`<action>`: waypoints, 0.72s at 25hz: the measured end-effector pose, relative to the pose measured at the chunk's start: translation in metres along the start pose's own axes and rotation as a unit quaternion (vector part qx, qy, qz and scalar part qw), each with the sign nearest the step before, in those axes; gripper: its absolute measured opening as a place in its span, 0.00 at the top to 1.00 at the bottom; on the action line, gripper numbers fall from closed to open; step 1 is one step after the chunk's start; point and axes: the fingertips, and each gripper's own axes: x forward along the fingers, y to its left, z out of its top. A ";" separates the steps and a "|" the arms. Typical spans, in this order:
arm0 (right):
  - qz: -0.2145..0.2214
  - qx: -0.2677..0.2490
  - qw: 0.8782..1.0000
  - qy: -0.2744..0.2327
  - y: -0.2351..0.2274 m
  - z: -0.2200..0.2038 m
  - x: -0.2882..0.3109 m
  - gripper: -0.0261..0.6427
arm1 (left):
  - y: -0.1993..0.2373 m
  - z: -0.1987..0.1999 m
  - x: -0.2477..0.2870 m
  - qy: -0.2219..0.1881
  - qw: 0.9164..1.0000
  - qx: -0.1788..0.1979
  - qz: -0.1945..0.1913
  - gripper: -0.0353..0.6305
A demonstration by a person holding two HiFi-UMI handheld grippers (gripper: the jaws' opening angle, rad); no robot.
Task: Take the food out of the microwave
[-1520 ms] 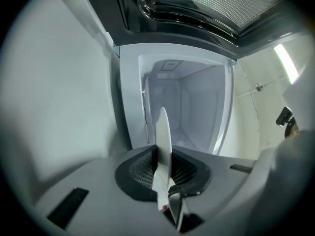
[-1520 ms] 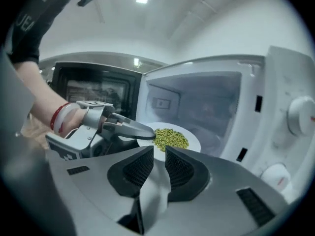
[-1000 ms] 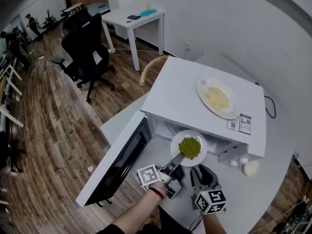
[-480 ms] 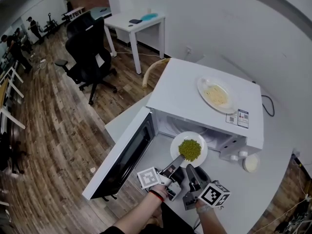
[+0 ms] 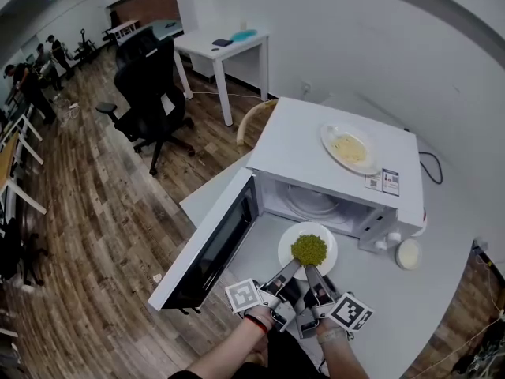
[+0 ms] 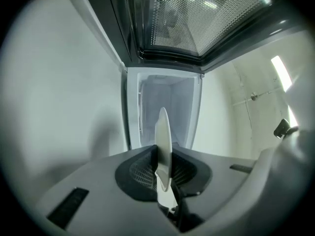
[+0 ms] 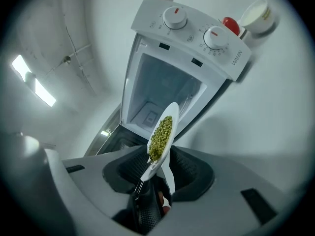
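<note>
From the head view, a white microwave (image 5: pixel 300 144) is sitting on a white table (image 5: pixel 418 314) against a pale wall. Its door (image 5: pixel 213 247) is hanging wide open to its left. Beyond the door, a wooden floor (image 5: pixel 95 212) is stretching away, with a black office chair (image 5: pixel 154 85) and a white desk (image 5: pixel 225 42) standing behind the microwave's far left corner. On the microwave's roof, a plate (image 5: pixel 327 142) is carrying pale noodles (image 5: pixel 351 148). Just in front of the open cavity, a white plate (image 5: pixel 329 239) is holding a heap of green peas (image 5: pixel 309 249). The left gripper (image 5: pixel 290 267) and the right gripper (image 5: pixel 310 273) are both reaching to this plate's near edge. A small white bowl (image 5: pixel 408 253) is lying on the table just right of the microwave.

In the left gripper view, the pea plate is showing edge-on in front of the cavity. The jaws are clamping its rim from both sides.

In the right gripper view, the peas are lying heaped on the tilted-looking plate before the cavity, below the microwave's two dials (image 7: pixel 197 28). The plate's rim is standing between the jaws, which are spread wide and not pressing it. A red object (image 7: pixel 230 24) and the white bowl are sitting beside the dial panel.
</note>
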 end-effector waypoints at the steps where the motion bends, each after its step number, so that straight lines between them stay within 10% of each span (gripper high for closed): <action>1: 0.001 0.002 1.000 -0.001 0.001 -0.002 -0.003 0.75 | -0.001 -0.002 -0.003 0.001 1.000 0.000 0.000 0.88; 18: 0.044 0.049 0.998 -0.015 0.029 -0.040 -0.043 0.81 | -0.017 -0.042 -0.056 0.022 1.000 -0.019 0.004 0.88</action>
